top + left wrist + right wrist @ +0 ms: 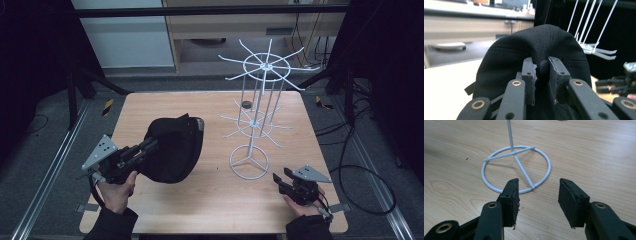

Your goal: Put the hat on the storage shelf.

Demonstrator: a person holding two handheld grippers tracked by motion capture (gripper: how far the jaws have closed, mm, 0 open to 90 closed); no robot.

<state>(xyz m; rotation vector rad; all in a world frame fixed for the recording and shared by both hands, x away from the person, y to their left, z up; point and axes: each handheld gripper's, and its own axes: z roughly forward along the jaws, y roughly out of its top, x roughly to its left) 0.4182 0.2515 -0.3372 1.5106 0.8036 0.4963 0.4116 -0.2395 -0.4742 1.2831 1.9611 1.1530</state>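
A black cap [172,147] is held up over the left half of the wooden table [215,200]. My left gripper [152,146] is shut on a fold of its fabric. In the left gripper view the jaws pinch a bunched ridge of the cap [541,45], with my left gripper [543,67] right at that fold. A white wire rack [260,100] with radiating arms stands to the right of the cap. My right gripper [281,178] rests open near the table's front right. Its jaws [539,192] are spread just short of the rack's ring base [516,167], with nothing between them.
A small dark round object [246,104] lies on the table behind the rack. The rack's lower arms [596,50] reach out beside the cap. The other gripper [616,82] appears at the right of the left gripper view. Cables trail on the floor at the right.
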